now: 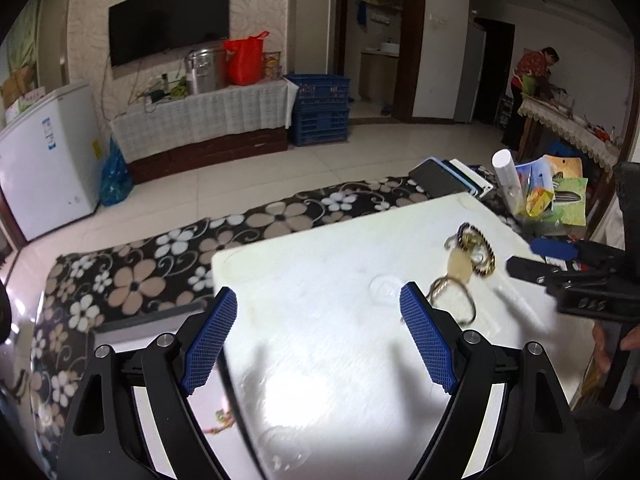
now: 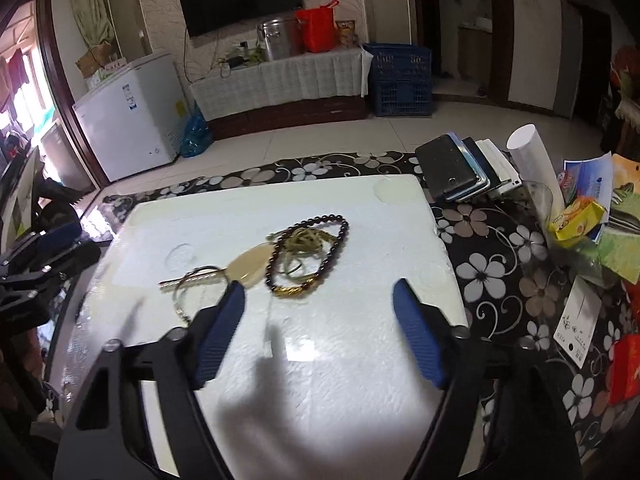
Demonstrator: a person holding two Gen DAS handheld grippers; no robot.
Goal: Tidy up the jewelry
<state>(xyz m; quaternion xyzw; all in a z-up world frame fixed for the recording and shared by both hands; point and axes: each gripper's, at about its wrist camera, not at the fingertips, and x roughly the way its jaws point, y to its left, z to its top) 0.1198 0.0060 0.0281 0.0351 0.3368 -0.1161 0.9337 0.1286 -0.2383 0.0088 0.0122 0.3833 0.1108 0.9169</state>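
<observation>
On the white board (image 2: 320,360) a dark bead bracelet (image 2: 316,248) tangles with gold chains, both grippers (image 2: 320,336) (image 1: 318,344) angled down, jaws wide, empty.

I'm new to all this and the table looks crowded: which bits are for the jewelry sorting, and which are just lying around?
For the job:
dark bead bracelet
cream pendant
thin bangle
white board

Lying about:
stacked phones
white tube
snack packets
</observation>
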